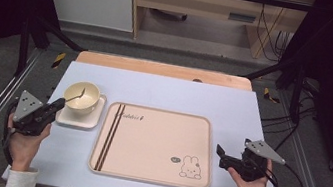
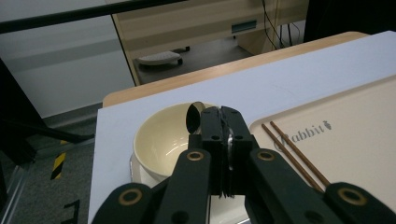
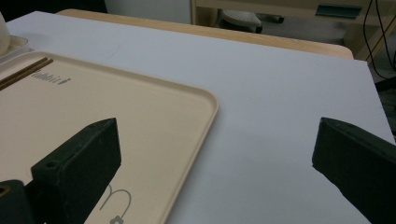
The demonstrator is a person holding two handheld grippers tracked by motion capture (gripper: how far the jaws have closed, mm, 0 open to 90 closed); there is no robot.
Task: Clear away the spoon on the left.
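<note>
White table cover (image 1: pixel 165 91), one tray (image 1: pixel 154 144), one bowl (image 1: pixel 82 96) on one square plate (image 1: pixel 81 116).

From above the left gripper (image 1: pixel 57 104) holds one spoon (image 1: pixel 74 97) handle, jaws clamped, bowl end inside the cup-like bowl; its own view shows the spoon's dark back. Right gripper (image 1: pixel 220 151) jaws stand wide apart beside the tray.

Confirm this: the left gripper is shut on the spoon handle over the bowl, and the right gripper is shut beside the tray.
Not quite. The right gripper is open: the right gripper view shows its fingers wide apart beside the tray. The left gripper is indeed shut on the spoon handle over the bowl.
</note>
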